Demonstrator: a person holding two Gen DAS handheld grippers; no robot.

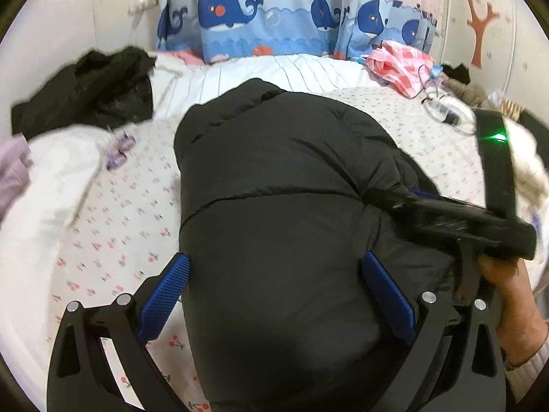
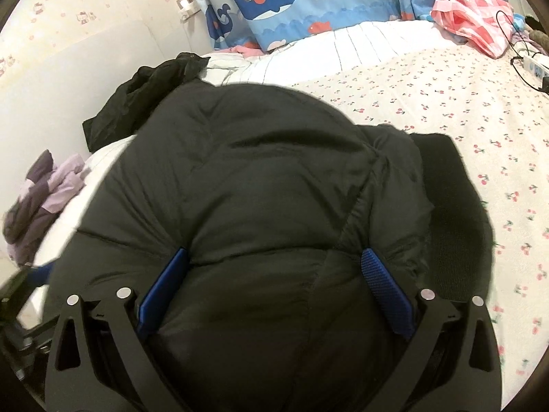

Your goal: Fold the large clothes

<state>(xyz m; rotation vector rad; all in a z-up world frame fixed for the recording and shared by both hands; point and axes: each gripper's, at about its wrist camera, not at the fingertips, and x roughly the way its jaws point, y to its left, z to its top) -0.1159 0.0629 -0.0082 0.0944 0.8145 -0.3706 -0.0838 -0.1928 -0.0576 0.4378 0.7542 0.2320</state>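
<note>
A black puffer jacket lies bunched on the cherry-print bedsheet. My left gripper is open, its blue pads either side of the jacket's near part. The right gripper's black body shows at the right edge of the left wrist view, reaching into the jacket's side, with the hand under it. In the right wrist view the jacket fills the middle. My right gripper is open wide, with the padded fabric bulging between its blue pads. Whether either gripper pinches the fabric is not clear.
Another black garment lies at the back left on a white quilt. Purple clothing lies at the left edge. A pink checked cloth and a power strip with cables sit at the back right. A whale-print curtain hangs behind the bed.
</note>
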